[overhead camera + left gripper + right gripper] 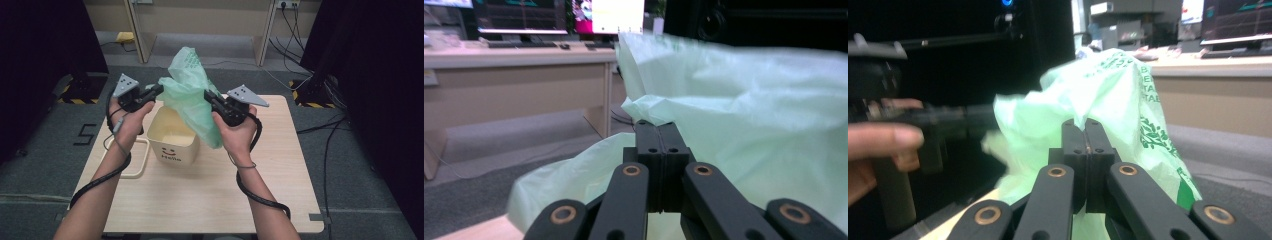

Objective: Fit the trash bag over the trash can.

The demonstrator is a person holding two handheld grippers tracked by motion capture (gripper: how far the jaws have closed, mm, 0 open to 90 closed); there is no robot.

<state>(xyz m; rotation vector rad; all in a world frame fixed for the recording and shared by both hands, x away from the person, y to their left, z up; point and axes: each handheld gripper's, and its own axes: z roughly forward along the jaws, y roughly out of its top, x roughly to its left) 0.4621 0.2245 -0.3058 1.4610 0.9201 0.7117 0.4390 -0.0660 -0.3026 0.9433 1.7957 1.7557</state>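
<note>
A thin pale green plastic bag (pixel 190 95) hangs in the air above a cream square bin (pixel 172 140) that has a smiley face and the word "Hello" on its front. My left gripper (pixel 159 90) is shut on the bag's left edge, and in the left gripper view (pixel 657 124) the film (pixel 744 110) is pinched between the closed jaws. My right gripper (pixel 207 95) is shut on the bag's right side; in the right gripper view (pixel 1084 122) the bag (pixel 1108 95), printed with green leaves, rises from the closed jaws. The bag's lower end droops over the bin's right rim.
The bin stands left of centre on a light wooden table (pixel 270 185). A cream open frame or lid (pixel 137 160) lies flat to the bin's left. Beyond the table are a wooden desk (pixel 200 20), floor cables (pixel 300 75) and dark stands with hazard-striped bases (pixel 75 92).
</note>
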